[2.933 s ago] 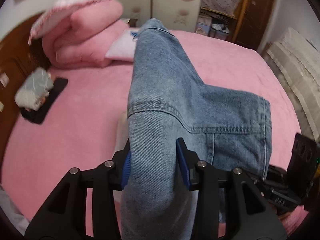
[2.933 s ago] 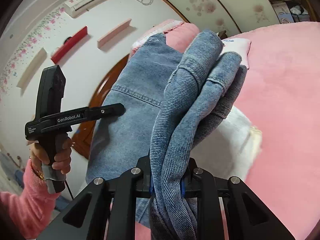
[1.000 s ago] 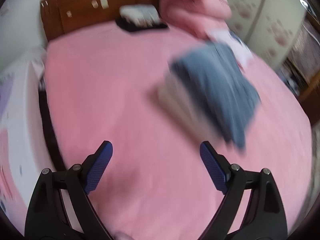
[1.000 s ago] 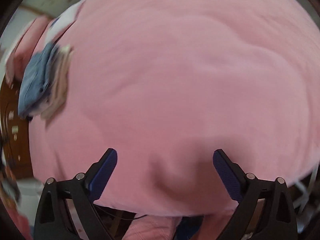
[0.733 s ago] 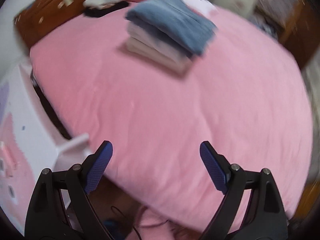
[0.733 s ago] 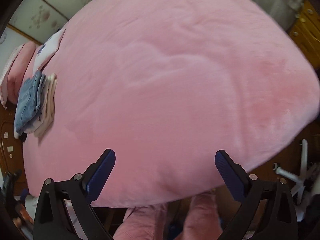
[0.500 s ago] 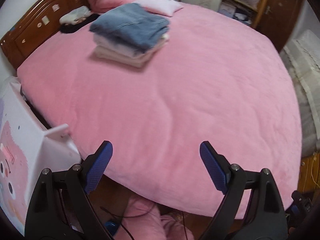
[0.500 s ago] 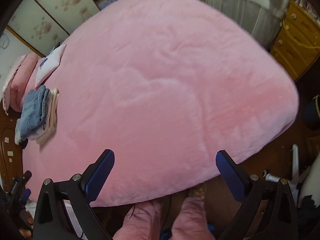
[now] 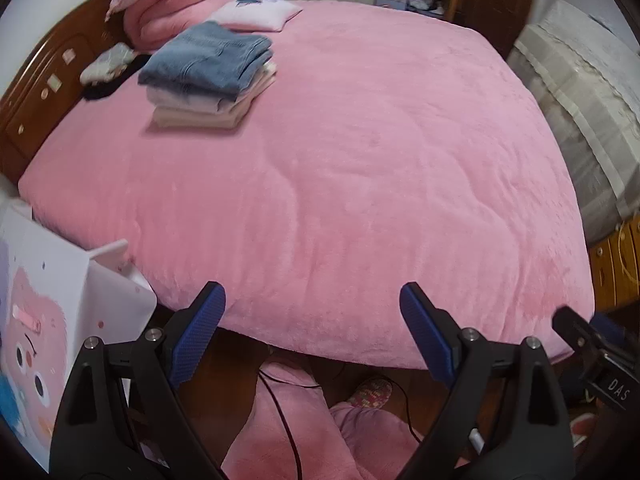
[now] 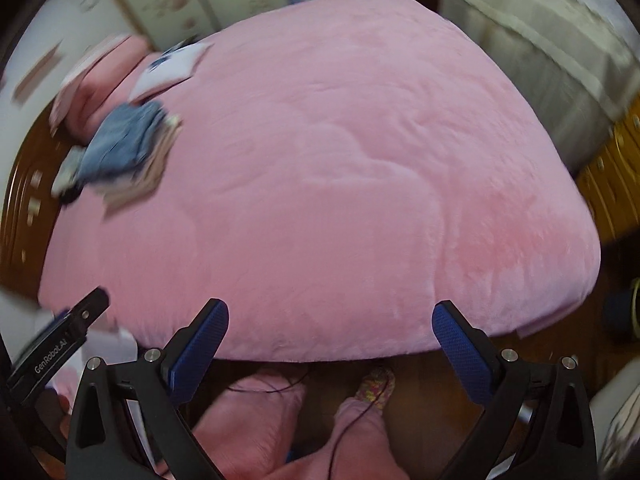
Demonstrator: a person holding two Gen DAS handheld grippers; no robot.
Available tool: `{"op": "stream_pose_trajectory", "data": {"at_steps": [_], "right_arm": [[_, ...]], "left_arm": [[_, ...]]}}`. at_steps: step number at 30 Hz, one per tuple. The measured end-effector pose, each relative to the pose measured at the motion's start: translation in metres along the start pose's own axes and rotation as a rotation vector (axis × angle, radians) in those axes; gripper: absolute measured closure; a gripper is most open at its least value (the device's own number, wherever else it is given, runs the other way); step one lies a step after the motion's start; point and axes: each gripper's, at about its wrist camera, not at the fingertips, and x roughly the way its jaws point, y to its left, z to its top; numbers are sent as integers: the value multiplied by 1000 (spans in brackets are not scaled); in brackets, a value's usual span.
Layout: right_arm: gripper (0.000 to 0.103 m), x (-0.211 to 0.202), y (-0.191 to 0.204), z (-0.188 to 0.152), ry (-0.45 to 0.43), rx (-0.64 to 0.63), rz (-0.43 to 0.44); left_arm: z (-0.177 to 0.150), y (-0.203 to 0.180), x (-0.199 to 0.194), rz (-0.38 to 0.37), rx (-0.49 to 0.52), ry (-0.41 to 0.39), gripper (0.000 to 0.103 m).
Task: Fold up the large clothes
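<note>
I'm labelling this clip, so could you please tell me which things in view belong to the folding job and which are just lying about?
Part of the job:
- folded jeans topping the stack of folded clothes
- left gripper, open
- right gripper, open

Just lying about:
- white cushion
- rolled pink quilt
- white cabinet

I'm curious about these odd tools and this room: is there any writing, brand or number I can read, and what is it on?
"GenRobot.AI": on the black body of the left gripper, seen at the lower left of the right wrist view.
"DAS": on the black body of the right gripper, seen at the left wrist view's right edge; any further letters are cut off.
Blue print on the white pillow: too blurred to read.
</note>
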Motion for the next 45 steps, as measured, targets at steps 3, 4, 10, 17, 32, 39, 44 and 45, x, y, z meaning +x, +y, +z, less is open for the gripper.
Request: {"op": "stream_pose_trajectory", "data": {"at_steps": [3, 4, 10, 17, 32, 39, 44, 45], "right_arm": [[0, -10, 25, -3, -18, -70, -13], [0, -11, 29, -5, -19, -84, -15], [0, -18, 49, -8, -43, -23, -44], [0, -30, 73, 6, -13, 0, -60], [0, -36, 66, 13, -90, 30, -87], [0, -41, 71, 14, -90, 25, -98], [0, -45, 70, 16, -82, 22, -90], [0, -46, 69, 17, -80, 18, -88]], "left_arm": [[-3, -6, -9, -34, 40, -24, 15], [-2, -8, -11, -44, 59, -32, 15], [19, -13, -14, -109, 169, -36, 15], [37, 2, -4, -140, 148, 3, 15], [45, -11, -5, -143, 193, -57, 5], [41, -18, -6, -142, 199, -51, 1], [40, -18, -6, -139, 200, -51, 1], [40, -18, -6, -141, 201, -52, 1]]}}
